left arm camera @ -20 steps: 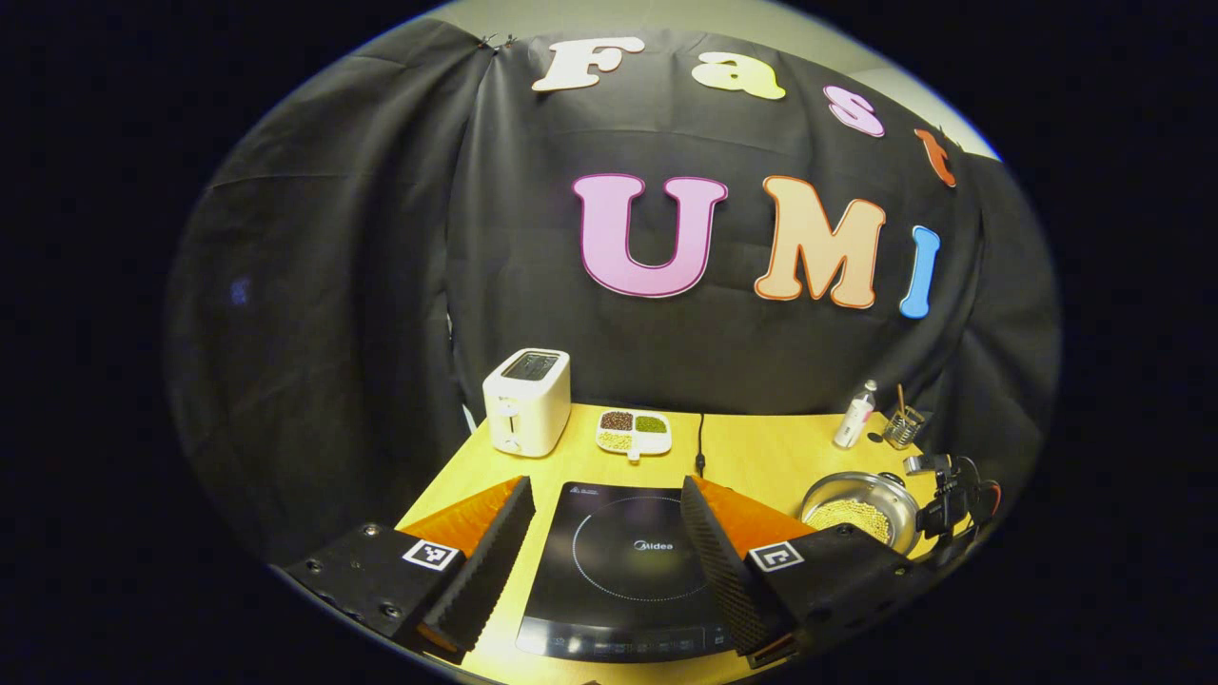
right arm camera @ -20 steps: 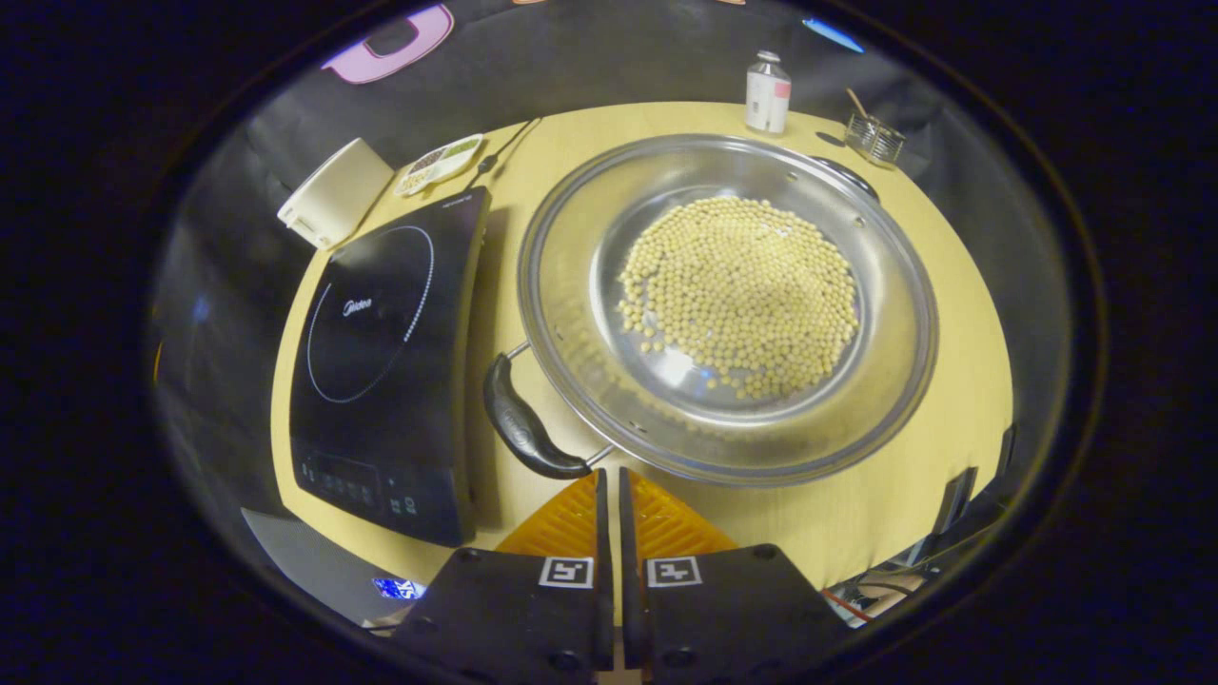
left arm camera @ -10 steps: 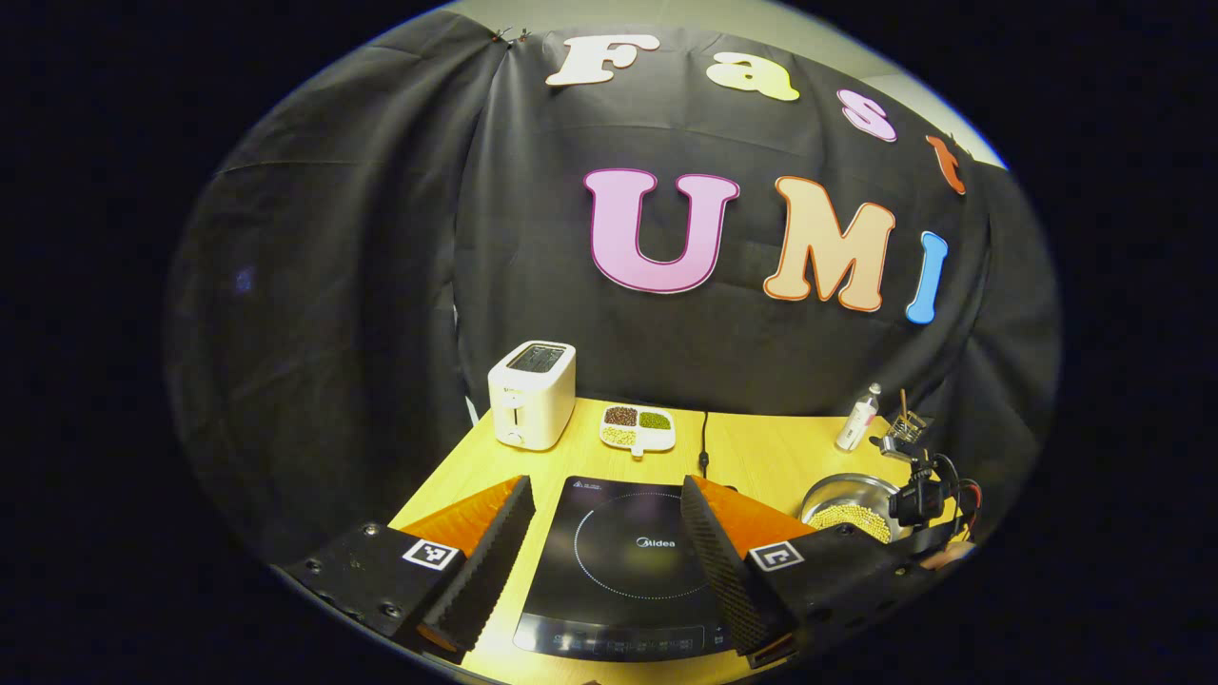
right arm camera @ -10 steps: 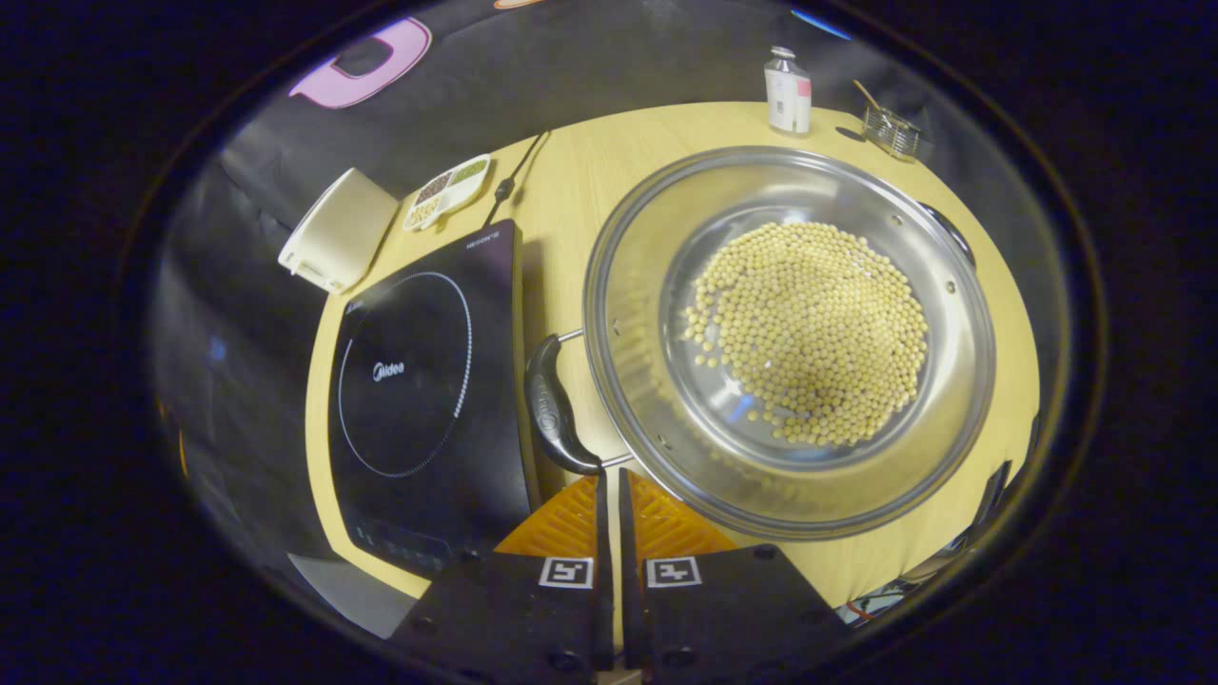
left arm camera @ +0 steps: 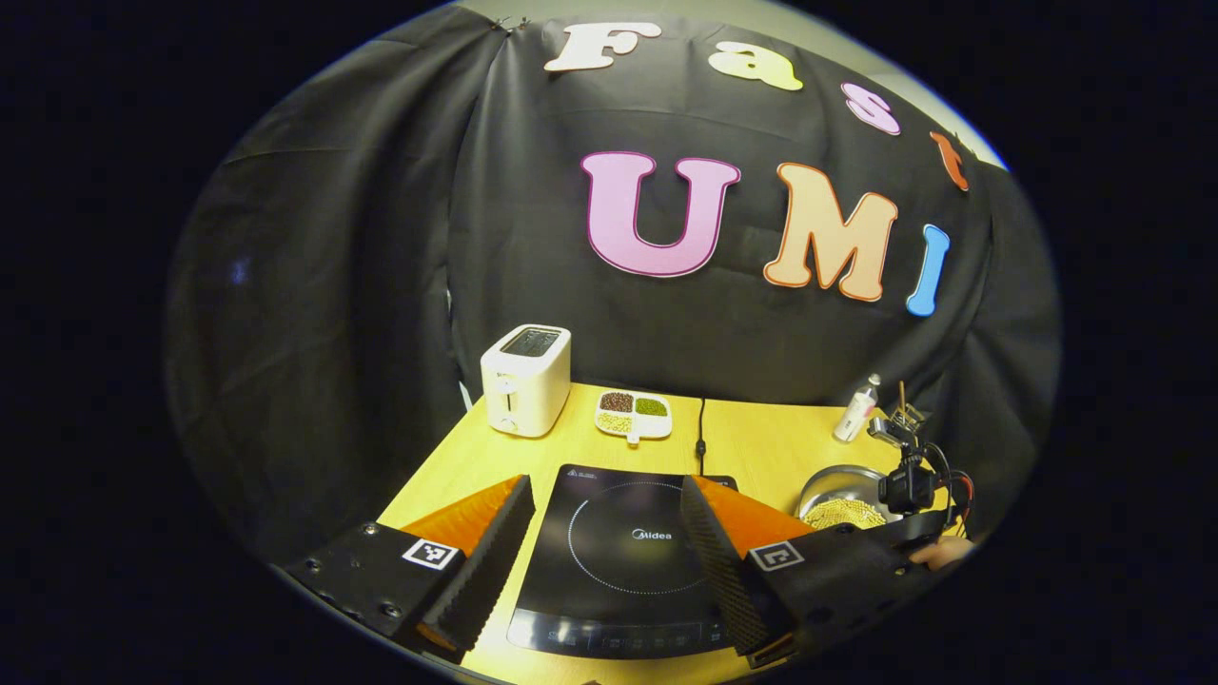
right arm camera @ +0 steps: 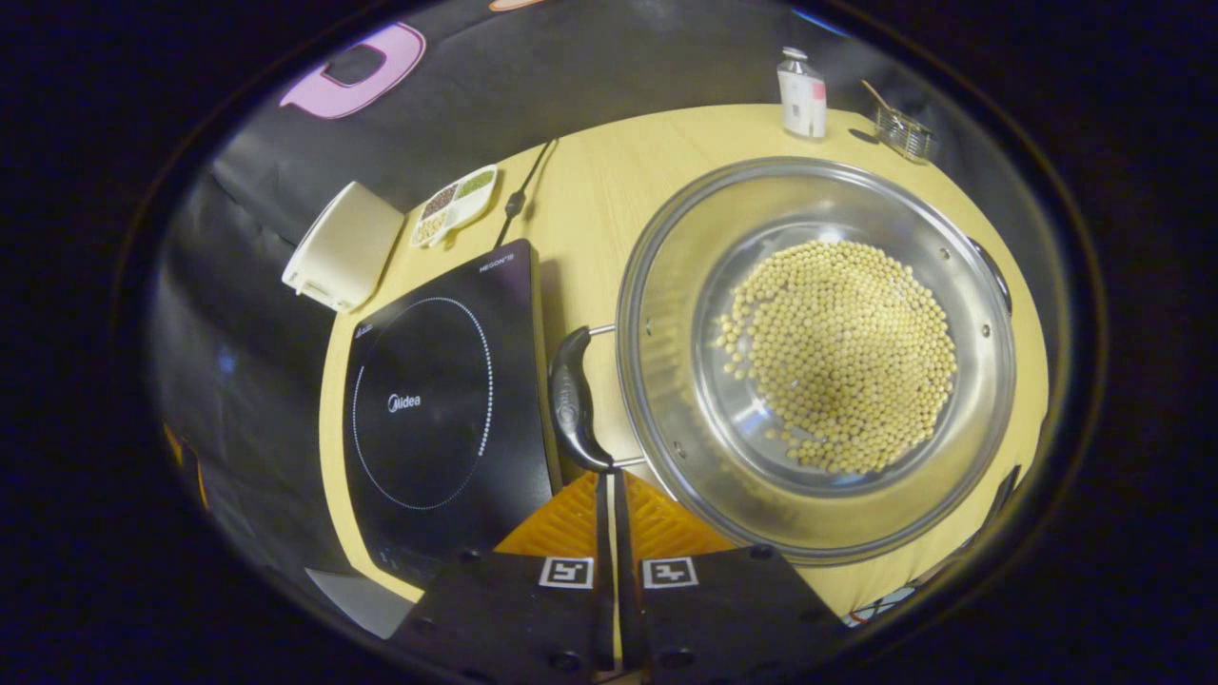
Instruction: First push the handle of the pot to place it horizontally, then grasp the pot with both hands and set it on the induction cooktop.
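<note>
- In the right gripper view, the pot (right arm camera: 818, 357) is sitting right of centre on the table (right arm camera: 590, 190): a wide, round, shiny steel vessel with a thin rim and small rivets showing inside its wall.
- A heap of small, round, pale yellow beans (right arm camera: 842, 357) is covering most of the pot's floor.
- The pot's near handle (right arm camera: 574, 400) is a curved black plastic loop on two thin metal rods, lying between the pot and the cooktop (right arm camera: 438, 400).
- A second dark handle is peeking out at the pot's right rim.
- The cooktop is a flat, glossy black glass slab with a dotted white ring, lying just left of the pot, apart from it.
- You are holding the right gripper (right arm camera: 612, 495) low at bottom centre, its orange ribbed fingers pressed together with nothing between them, the tips just below the handle's lower end; whether they are touching it, you cannot tell.
- In the left gripper view, you are keeping the left gripper (left arm camera: 604, 542) above the cooktop's front edge, its two ridged black pads on orange fingers spread wide apart and empty.
- There the pot is showing small at lower right, with your hand (left arm camera: 937, 552) just beside it at the edge.
- At the table's back are standing a white boxy toaster (left arm camera: 526, 392), a white divided dish (left arm camera: 634, 416) of coloured grains, a small bottle (left arm camera: 856, 411) and a glass jar (right arm camera: 902, 133).
- A black cord (left arm camera: 701, 438) is running from the cooktop toward the wall.
</note>
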